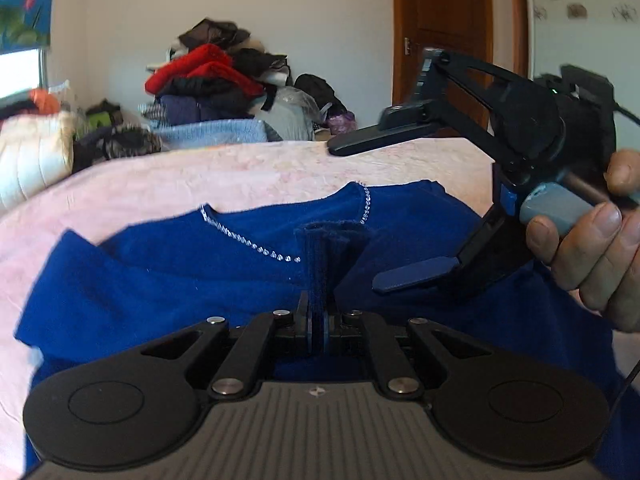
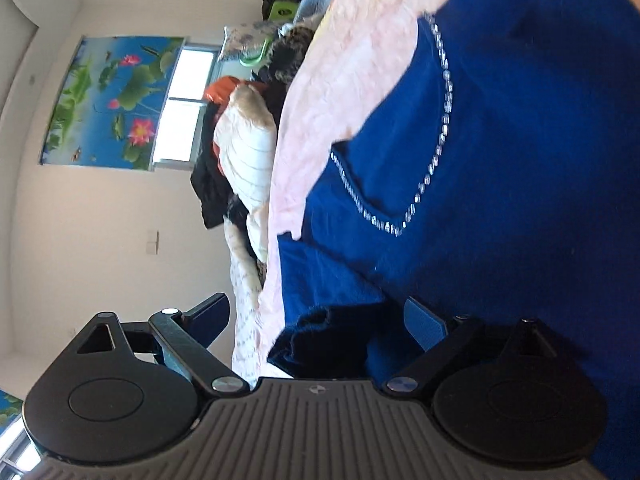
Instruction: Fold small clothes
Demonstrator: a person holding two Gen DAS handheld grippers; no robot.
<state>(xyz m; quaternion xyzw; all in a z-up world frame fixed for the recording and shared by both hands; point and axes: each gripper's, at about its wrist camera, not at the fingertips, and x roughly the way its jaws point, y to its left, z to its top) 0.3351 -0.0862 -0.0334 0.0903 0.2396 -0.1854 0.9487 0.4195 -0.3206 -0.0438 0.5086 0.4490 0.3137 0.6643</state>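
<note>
A royal blue top [image 1: 160, 280] with a rhinestone neckline [image 1: 248, 242] lies spread on the pink bedspread [image 1: 240, 176]. My left gripper [image 1: 318, 306] is shut on a raised fold of the top's blue cloth, which stands up between its pads. In the left wrist view my right gripper [image 1: 354, 216] hovers at the right above the top, rolled on its side with its fingers far apart. In the right wrist view the right gripper [image 2: 318, 320] stands open. A bunched edge of the blue top [image 2: 520, 160] lies loose between its fingers, and neither pad presses on it.
A person's hand [image 1: 592, 240] holds the right gripper's handle. A tall pile of clothes [image 1: 212, 76] stands behind the bed, with a wooden door [image 1: 444, 40] to its right. A folded quilt [image 1: 32, 152] sits at the left. A lotus poster [image 2: 116, 100] hangs by the window.
</note>
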